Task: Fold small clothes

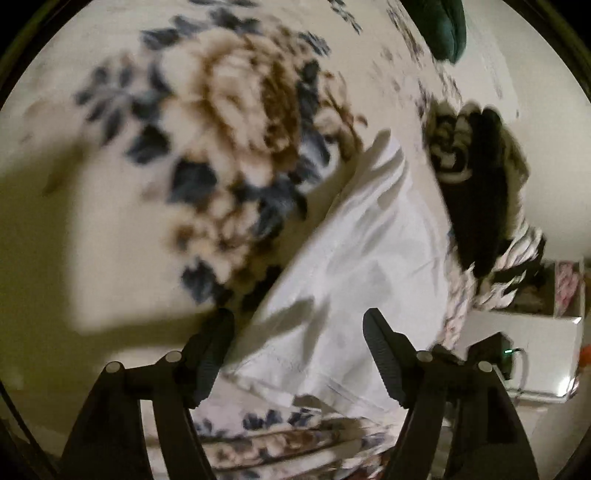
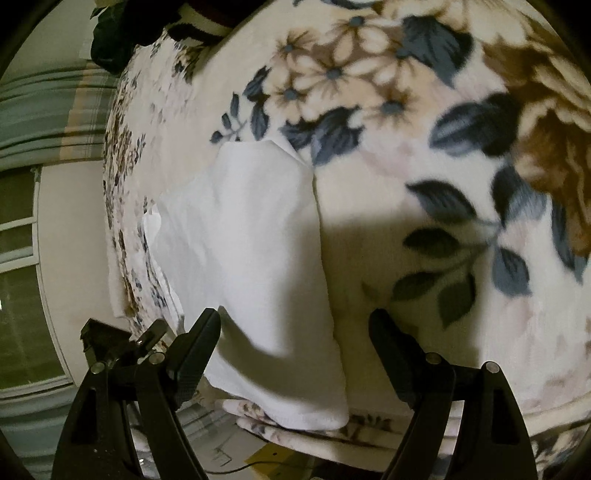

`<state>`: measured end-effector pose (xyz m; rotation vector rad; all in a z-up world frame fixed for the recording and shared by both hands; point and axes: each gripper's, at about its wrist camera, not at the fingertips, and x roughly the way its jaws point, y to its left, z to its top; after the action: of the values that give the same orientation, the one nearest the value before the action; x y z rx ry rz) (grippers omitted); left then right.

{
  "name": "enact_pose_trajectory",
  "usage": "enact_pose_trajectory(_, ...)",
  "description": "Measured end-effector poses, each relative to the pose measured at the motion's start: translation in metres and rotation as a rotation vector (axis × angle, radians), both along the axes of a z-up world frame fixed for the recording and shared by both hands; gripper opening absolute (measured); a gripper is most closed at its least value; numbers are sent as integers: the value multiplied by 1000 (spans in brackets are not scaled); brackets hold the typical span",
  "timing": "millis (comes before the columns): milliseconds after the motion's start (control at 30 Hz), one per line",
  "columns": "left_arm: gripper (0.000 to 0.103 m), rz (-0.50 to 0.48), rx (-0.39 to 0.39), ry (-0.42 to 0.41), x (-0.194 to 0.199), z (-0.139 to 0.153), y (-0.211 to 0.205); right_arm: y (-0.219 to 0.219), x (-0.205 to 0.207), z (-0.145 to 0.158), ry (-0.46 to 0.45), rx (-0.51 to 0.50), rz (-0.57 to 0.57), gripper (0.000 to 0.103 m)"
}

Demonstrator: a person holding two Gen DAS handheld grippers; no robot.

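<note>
A small white garment lies flat on a cream blanket with blue and brown flowers. In the left wrist view my left gripper is open above the garment's near end, its jaws wide apart and holding nothing. In the right wrist view the same white garment lies near the blanket's left edge. My right gripper is open over the garment's near right edge, empty. The left wrist view is blurred.
A pile of black and striped clothes lies on the blanket beyond the garment. A dark green item sits at the far edge. A white box stands off the bed's right. A striped curtain and window are at left.
</note>
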<state>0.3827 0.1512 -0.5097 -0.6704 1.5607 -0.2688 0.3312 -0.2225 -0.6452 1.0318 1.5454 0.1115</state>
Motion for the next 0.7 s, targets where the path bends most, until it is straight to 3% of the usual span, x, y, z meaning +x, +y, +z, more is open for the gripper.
enact_pose_trajectory(67, 60, -45, 59, -34, 2, -1, -12, 2, -5, 0, 12, 13, -8, 85)
enact_pose_trajectory(100, 25, -72, 75, -64, 2, 2, -19, 4, -8, -1, 22, 18, -7, 85)
enact_pose_trajectory(133, 4, -95, 106, -77, 1, 4, -23, 5, -10, -1, 35, 25, -4, 85)
enact_pose_trajectory(233, 3, -106, 152, -136, -6, 19, -27, 13, -19, -3, 51, 43, -2, 83)
enact_pose_trajectory(267, 3, -96, 154, -143, -9, 24, -26, 17, -20, -3, 42, 37, 7, 75)
enact_pose_trajectory(300, 3, -73, 150, -143, -12, 30, -22, 19, -21, -2, 37, 23, 18, 56)
enact_pose_trajectory(333, 3, -53, 143, -141, -15, 35, -17, 21, -21, -1, 32, 7, 26, 53)
enact_pose_trajectory(433, 3, -28, 133, -116, -25, 42, -7, 21, -20, -1, 40, -11, 29, 53)
enact_pose_trajectory(633, 8, -12, 138, 4, -24, 3, 0, 22, -9, -3, 73, -22, 86, 55)
enact_pose_trajectory(667, 10, -11, 132, 13, -21, 2, 0, 23, -7, -2, 71, -23, 93, 58)
enact_pose_trajectory(700, 22, -8, 131, 7, -19, 6, 0, 23, -5, 0, 65, -27, 92, 64)
